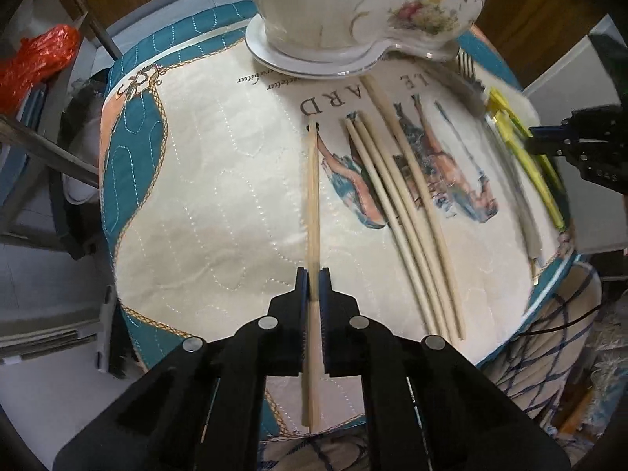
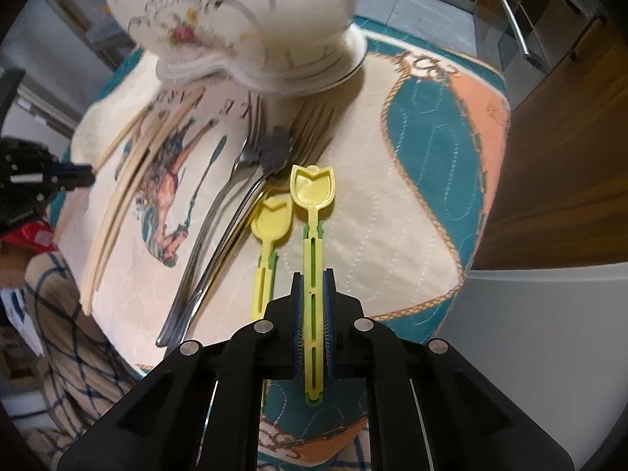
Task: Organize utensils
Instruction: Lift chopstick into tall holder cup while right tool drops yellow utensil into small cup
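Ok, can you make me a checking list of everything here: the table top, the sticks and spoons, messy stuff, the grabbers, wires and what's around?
Surface: quilted placemat with teal border and a printed picture, covering the table.
Job's things: loose chopsticks lying side by side; metal forks; a second yellow spoon flat on the mat.
Clutter: floral china tureen on its saucer at the mat's far edge.
Grippers: left gripper shut on a chopstick; right gripper shut on a yellow spoon.
Cables: dark cable beside the table.
Surroundings: orange plastic bag, patterned fabric, wooden doors with metal handles.
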The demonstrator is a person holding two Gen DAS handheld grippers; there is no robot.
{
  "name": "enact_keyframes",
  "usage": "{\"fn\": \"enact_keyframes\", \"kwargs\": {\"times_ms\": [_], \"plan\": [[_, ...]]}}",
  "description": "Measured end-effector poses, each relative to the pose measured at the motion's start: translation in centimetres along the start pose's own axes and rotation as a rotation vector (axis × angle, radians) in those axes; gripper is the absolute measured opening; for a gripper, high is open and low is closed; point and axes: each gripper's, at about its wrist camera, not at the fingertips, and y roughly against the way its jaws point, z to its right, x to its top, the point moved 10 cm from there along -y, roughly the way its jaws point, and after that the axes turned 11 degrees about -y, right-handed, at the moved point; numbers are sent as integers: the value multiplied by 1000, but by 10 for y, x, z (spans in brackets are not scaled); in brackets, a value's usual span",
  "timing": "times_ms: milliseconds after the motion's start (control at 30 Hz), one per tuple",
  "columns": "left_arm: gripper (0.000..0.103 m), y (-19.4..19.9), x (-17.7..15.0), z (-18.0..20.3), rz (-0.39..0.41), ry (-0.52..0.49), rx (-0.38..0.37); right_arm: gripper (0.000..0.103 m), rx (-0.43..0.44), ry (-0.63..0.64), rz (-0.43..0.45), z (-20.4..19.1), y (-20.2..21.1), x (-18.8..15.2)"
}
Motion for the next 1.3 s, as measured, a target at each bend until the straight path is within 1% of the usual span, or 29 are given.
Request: {"fn": "enact_keyframes", "kwargs": {"times_ms": [67, 167, 267, 333, 400, 433, 500, 533, 567, 600, 667, 733, 833, 967, 1000, 1033, 1067, 1167, 1267, 1300], "plan": [[5, 5, -5, -5, 35, 9, -25, 10, 34, -20, 37, 9, 10, 2], [5, 18, -3, -1, 125, 30, -77, 10, 89, -56, 94, 18, 23, 4], [5, 35, -3, 0, 227, 42, -86, 10, 166, -92, 186, 24, 41, 11], [5, 58, 2, 0, 348, 63, -97, 10, 193, -104, 263, 26, 53, 15], [5, 79, 8, -1, 447, 69, -75, 10, 240, -126, 340, 23, 67, 21], [5, 99, 14, -3, 548, 77, -78, 10, 245, -132, 393, 23, 75, 26], [5, 119, 17, -8, 652, 106, -68, 10, 284, -149, 479, 22, 92, 36], [5, 133, 21, -12, 723, 121, -62, 10, 302, -158, 528, 20, 100, 41], [5, 142, 26, -14, 776, 132, -61, 10, 310, -160, 563, 16, 104, 44], [5, 150, 31, -18, 828, 151, -45, 10, 332, -168, 611, 13, 112, 51], [5, 161, 42, -21, 901, 158, -42, 10, 372, -181, 678, 3, 120, 63], [5, 165, 55, -23, 958, 171, -25, 10, 383, -186, 739, -6, 124, 73], [5, 174, 67, -31, 1023, 172, -13, 10, 414, -198, 809, -13, 132, 88], [5, 194, 88, -33, 1123, 157, 22, 10, 481, -199, 901, -17, 143, 108], [5, 202, 94, -31, 1151, 144, 32, 10, 496, -194, 918, -20, 147, 105], [5, 207, 97, -31, 1168, 138, 43, 10, 521, -187, 938, -22, 150, 109], [5, 213, 103, -30, 1193, 127, 59, 10, 527, -182, 950, -24, 151, 109], [5, 229, 115, -25, 1268, 111, 99, 10, 507, -150, 973, -33, 153, 125], [5, 236, 128, -26, 1321, 117, 92, 10, 481, -128, 992, -42, 152, 137], [5, 235, 135, -26, 1327, 118, 96, 10, 473, -128, 997, -44, 150, 139]]}}
